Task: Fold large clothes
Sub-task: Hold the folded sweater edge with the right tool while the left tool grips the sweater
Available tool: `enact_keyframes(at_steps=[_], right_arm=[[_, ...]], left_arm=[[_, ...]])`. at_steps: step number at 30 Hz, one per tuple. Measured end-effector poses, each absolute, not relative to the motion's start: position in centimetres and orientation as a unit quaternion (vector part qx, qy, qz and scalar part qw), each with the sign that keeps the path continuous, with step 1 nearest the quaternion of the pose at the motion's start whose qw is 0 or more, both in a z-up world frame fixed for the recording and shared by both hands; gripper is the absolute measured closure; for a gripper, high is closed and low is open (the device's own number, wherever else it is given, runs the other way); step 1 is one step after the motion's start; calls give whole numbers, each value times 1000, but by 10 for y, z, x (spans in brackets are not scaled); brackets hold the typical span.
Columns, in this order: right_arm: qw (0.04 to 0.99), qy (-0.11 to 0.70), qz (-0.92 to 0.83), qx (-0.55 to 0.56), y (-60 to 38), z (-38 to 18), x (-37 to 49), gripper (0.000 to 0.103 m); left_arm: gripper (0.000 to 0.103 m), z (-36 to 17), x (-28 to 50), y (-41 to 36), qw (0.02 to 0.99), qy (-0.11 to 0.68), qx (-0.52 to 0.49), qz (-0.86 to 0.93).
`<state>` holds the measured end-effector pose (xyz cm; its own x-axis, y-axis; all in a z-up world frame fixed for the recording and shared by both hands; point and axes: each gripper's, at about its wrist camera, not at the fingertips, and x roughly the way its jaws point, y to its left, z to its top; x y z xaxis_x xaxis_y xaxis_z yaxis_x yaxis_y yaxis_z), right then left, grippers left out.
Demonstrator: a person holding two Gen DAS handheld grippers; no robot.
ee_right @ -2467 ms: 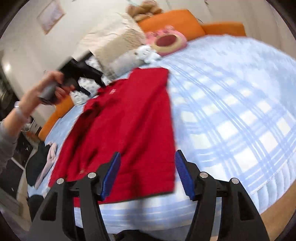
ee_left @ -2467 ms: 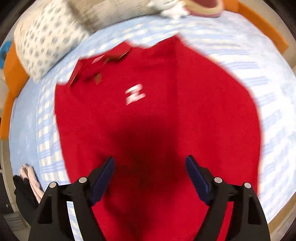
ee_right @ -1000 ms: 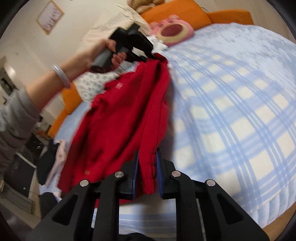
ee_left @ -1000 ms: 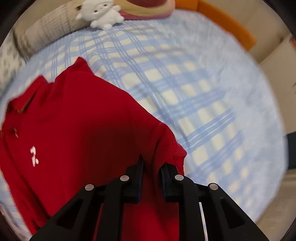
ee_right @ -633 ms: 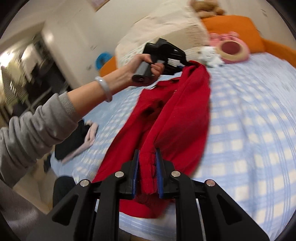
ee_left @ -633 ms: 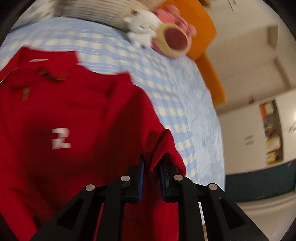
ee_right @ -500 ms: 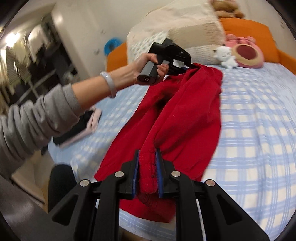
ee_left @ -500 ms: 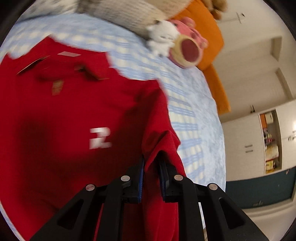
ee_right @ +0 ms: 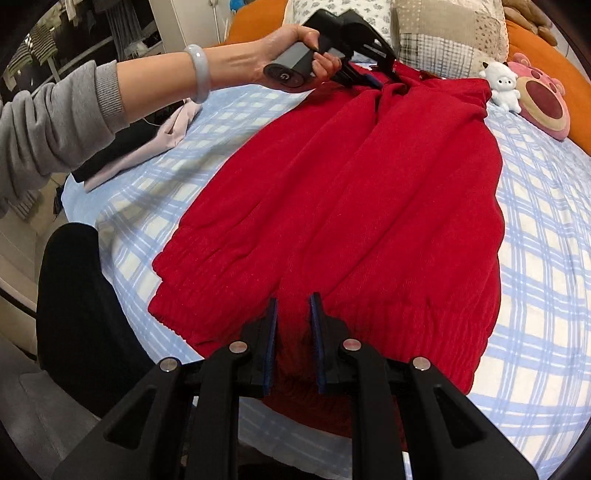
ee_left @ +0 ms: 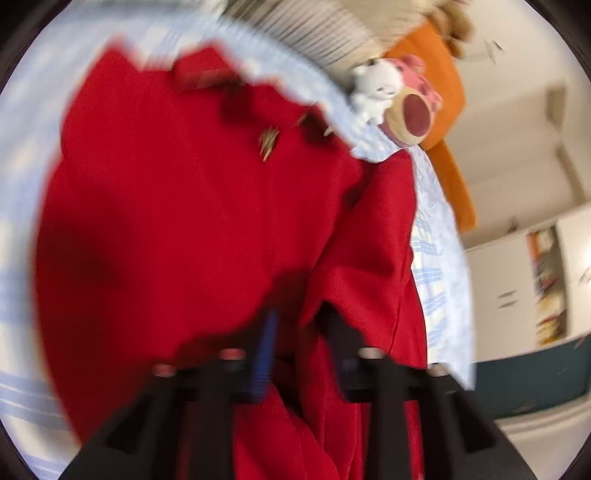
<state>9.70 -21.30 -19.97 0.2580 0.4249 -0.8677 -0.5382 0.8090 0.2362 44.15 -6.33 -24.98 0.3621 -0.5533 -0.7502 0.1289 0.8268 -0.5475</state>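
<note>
A large red top [ee_right: 369, 192] lies lengthwise on the blue checked bed [ee_right: 543, 229], with one side folded over the other. My right gripper [ee_right: 293, 314] is shut on the ribbed hem [ee_right: 295, 295] at the near end. At the far end, by the collar, a hand holds my left gripper [ee_right: 384, 79]. The left wrist view is blurred. There the left gripper [ee_left: 301, 332] is opening, its blue pads apart. A loose fold of the red top [ee_left: 207, 221] hangs between the jaws and beside the right finger [ee_left: 338, 339], not pinched.
A white plush toy [ee_right: 502, 85] and a pink plush cushion [ee_right: 543, 103] lie at the head of the bed beside patterned pillows [ee_right: 443, 33] and an orange bolster [ee_right: 539, 40]. Pale pink and black clothes [ee_right: 147, 144] sit at the bed's left edge. A sleeved forearm [ee_right: 92, 107] reaches across.
Both grippers carried the lifted side of the red top across and down onto the rest of it. The left jaws have since parted from the cloth; the right stays clamped.
</note>
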Motion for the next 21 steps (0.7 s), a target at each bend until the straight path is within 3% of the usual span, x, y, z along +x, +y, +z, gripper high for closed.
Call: enact_keyframes(at_steps=[2, 5, 9, 14, 17, 21], right_arm=[[790, 529, 309, -33, -218, -201, 100, 86], [793, 523, 312, -20, -220, -204, 100, 86], [795, 516, 319, 12, -230, -203, 101, 86], [800, 503, 325, 29, -235, -205, 100, 86], [802, 497, 331, 28, -235, -205, 98, 86], [806, 487, 336, 23, -234, -206, 96, 86]], left_arm=[[56, -218, 440, -81, 834, 491, -130, -215], [44, -183, 446, -129, 847, 477, -38, -231], [41, -176, 455, -211, 844, 478, 95, -224], [39, -187, 443, -247, 850, 478, 124, -185], [39, -196, 427, -222, 865, 465, 121, -144], [39, -205, 403, -169, 843, 519, 90, -108]])
